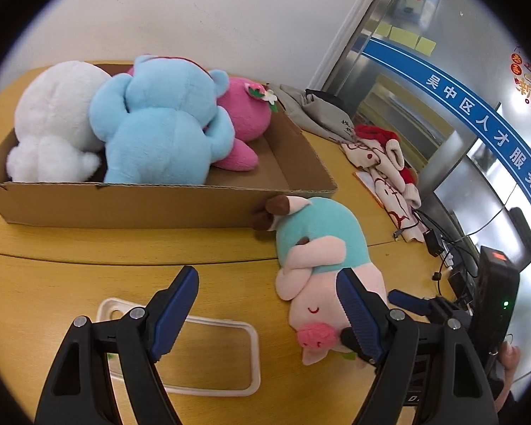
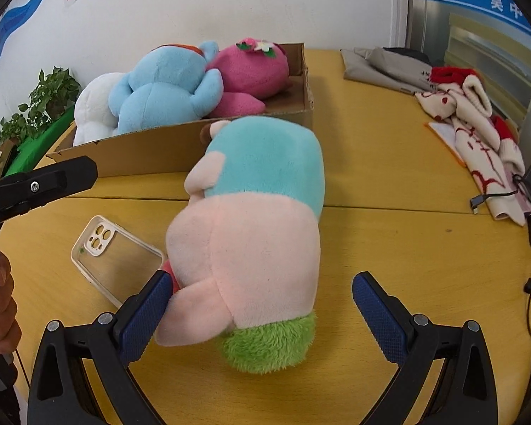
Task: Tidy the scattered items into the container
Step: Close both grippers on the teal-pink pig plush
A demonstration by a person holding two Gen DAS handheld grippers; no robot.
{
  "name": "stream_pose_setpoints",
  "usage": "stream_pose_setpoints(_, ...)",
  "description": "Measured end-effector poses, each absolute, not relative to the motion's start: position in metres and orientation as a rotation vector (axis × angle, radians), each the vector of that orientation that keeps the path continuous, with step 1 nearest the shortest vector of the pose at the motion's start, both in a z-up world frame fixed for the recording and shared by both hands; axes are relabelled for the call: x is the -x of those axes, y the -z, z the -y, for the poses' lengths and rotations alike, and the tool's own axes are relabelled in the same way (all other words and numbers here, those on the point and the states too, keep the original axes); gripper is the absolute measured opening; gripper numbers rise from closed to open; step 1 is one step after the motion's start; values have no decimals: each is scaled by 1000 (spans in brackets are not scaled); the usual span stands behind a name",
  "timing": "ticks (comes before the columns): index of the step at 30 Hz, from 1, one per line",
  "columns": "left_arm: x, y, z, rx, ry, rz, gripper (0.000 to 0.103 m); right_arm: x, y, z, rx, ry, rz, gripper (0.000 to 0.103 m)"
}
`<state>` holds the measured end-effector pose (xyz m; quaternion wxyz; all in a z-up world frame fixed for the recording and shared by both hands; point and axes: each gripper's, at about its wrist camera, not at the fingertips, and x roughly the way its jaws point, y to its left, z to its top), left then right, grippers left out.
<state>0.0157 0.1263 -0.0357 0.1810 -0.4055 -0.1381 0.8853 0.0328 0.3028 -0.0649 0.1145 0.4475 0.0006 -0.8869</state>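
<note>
Right wrist | pig plush (image 2: 251, 233) lengthwise, feet toward box (image 2: 152, 148) | both claws spread, unpinching

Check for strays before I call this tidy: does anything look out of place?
Yes. The pig plush lies on the table beside the cardboard box, not inside, and a clear phone case sits beside its head.
</note>
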Motion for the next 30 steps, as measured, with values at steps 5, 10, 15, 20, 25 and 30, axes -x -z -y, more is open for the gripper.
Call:
stream_pose_setpoints(5, -5, 42, -135, 1182, -2462, 409, 80, -20, 77, -300, -1331, 2521, 49, 102)
stream_pose_setpoints(10, 3, 47, -145, 1216, -2439, 407, 80, -19, 86, -295, -1327, 2434, 88, 90)
stream_pose_setpoints(15, 10, 53, -158, 1243, -2398, 410, 80, -26, 90, -302, -1325, 2398, 94, 86)
stream_pose_setpoints(20, 14, 58, -177, 1250, -2336, 404, 80, -39, 98, -296, -1356, 2359, 7, 79)
stream_pose_setpoints(25, 21, 58, -191, 1245, -2320, 375, 80, -51, 101, -293, -1365, 2324, 27, 73)
stream_pose_setpoints(30, 46, 57, -202, 1263, -2323, 295, 80, -55, 89, -298, -1371, 2322, 41, 77)
